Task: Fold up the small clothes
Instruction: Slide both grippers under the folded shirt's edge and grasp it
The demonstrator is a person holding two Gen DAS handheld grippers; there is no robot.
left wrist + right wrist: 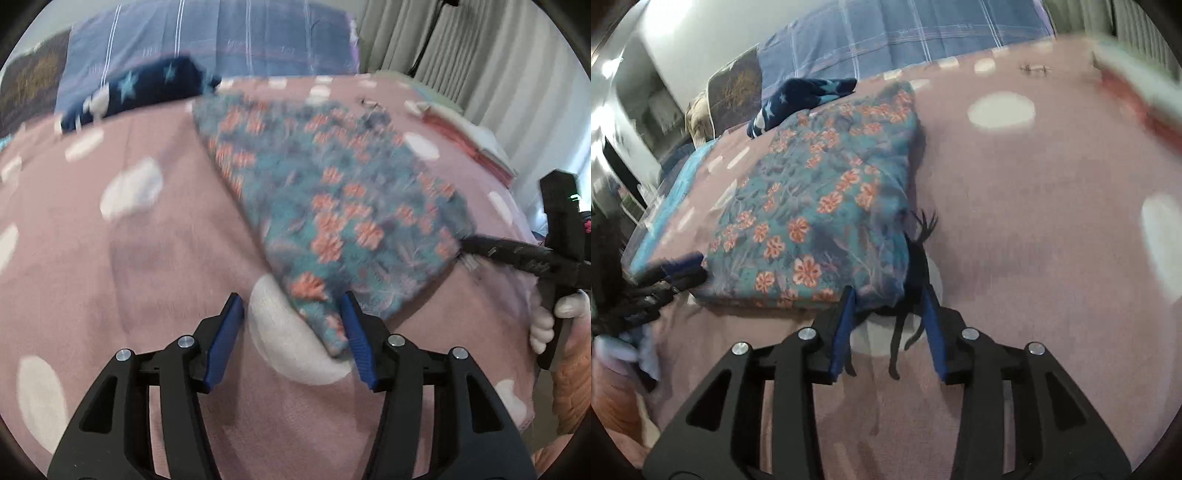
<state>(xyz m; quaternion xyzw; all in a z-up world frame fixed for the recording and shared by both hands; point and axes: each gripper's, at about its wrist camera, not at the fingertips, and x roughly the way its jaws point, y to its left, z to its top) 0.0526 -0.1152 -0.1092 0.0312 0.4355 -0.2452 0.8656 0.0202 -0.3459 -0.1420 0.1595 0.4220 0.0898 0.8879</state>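
Observation:
A folded teal garment with orange flowers (332, 199) lies flat on the pink dotted blanket (110, 266); it also shows in the right wrist view (820, 206). My left gripper (291, 317) is open, its blue pads on either side of the garment's near corner. My right gripper (890, 314) is open at the garment's other near corner, where black drawstrings (916, 258) hang out. The right gripper also shows at the right in the left wrist view (465, 245), at the garment's edge. The left gripper appears blurred at the left of the right wrist view (683, 273).
A dark blue star-patterned garment (140, 92) lies at the back left near a blue checked pillow (236, 40). A stack of folded pink and white clothes (469, 136) sits at the back right. Curtains (480, 48) hang beyond the bed.

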